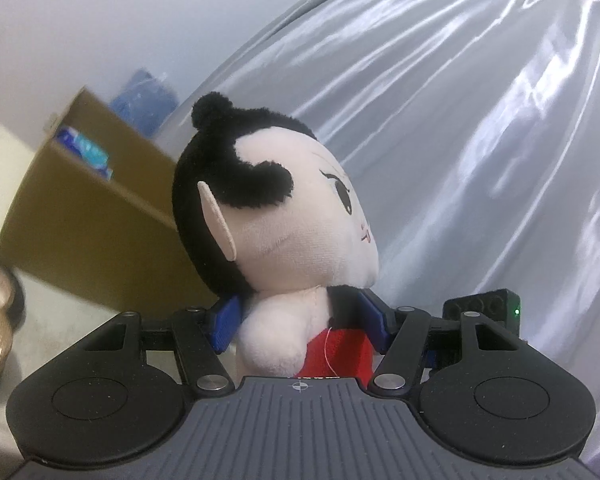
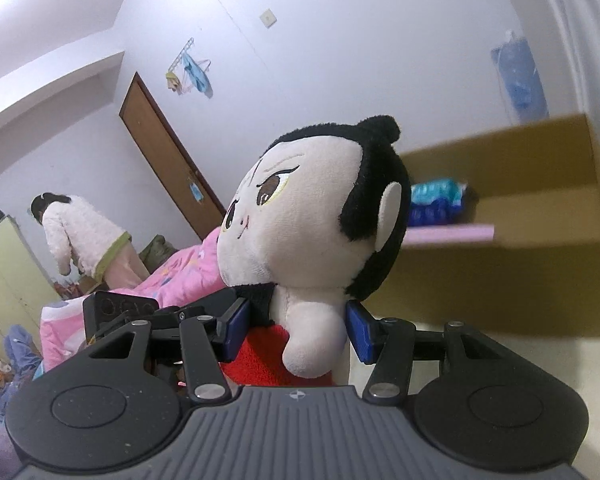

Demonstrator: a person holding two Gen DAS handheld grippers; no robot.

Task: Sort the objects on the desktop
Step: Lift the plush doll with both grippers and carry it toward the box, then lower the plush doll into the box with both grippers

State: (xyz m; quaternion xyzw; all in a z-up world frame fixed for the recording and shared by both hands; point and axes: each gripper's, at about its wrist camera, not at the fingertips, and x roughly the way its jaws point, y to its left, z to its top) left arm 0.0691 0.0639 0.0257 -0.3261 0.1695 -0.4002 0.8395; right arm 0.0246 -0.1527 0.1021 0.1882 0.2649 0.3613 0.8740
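- Plush doll (image 1: 284, 240) with black hair, cream face and red body: clamped at the torso from both sides, left tool (image 1: 300, 322) and right tool (image 2: 296, 330) each part-closed with blue pads pressed into the fabric; held upright, seemingly above the pale worktop (image 1: 80, 312).
- Task stage, as judged: doll picked up, not yet deposited; placement remaining.
- Open brown cardboard box (image 2: 520, 264) just behind the doll: blue-and-teal plastic packets (image 2: 436, 200) and a flat pink sheet (image 2: 452, 234) inside; likely destination.
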